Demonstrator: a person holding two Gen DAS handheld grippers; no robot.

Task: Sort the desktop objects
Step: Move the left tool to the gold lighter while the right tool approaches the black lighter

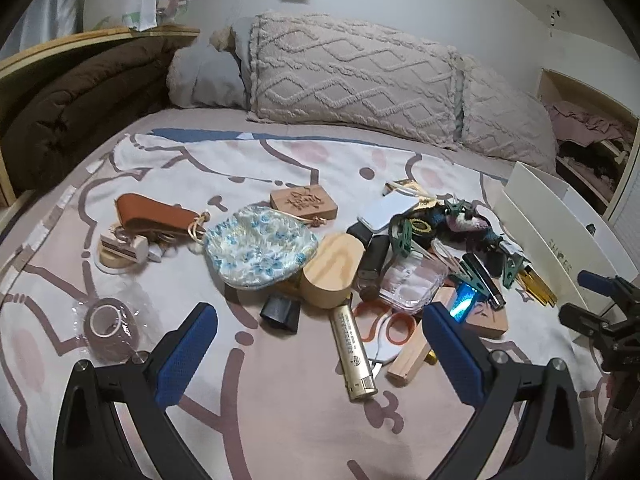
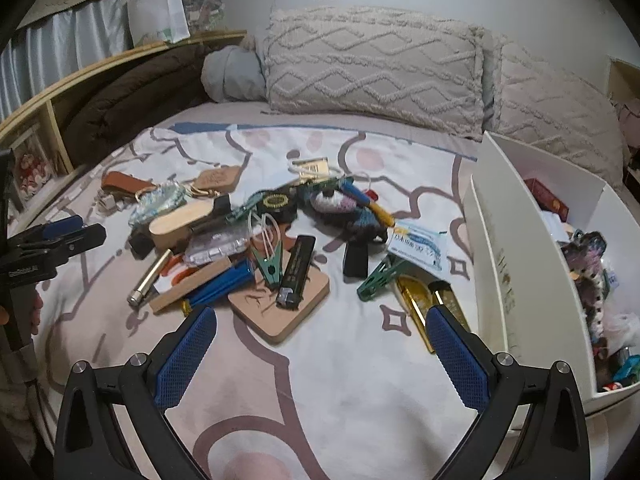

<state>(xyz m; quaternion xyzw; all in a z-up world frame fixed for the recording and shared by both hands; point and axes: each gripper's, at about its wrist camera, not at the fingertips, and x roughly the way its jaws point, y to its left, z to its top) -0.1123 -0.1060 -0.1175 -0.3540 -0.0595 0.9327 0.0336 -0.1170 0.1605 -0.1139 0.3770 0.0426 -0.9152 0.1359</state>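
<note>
A heap of small objects lies on a patterned bedsheet (image 1: 280, 420). In the left wrist view my left gripper (image 1: 320, 320) stands open, and between its fingers lie a gold lighter (image 1: 354, 354) and a black cap (image 1: 281, 314). Beyond them sit a blue floral pouch (image 1: 258, 252) and an oval wooden box (image 1: 334, 270). My right gripper (image 2: 320, 322) is open above a flat wooden coaster (image 2: 282, 306) that carries a black lighter (image 2: 296, 270). A gold case (image 2: 418, 304) lies by its right finger. A white storage box (image 2: 504, 248) at the right holds several items.
Knitted pillows (image 1: 352, 76) line the head of the bed. A brown blanket (image 1: 80, 100) and a wooden shelf (image 2: 120, 60) are at the left. A tape roll (image 1: 106, 328) and a brown leather case (image 1: 156, 216) lie left of the heap. The other gripper (image 2: 52, 240) shows at the left edge.
</note>
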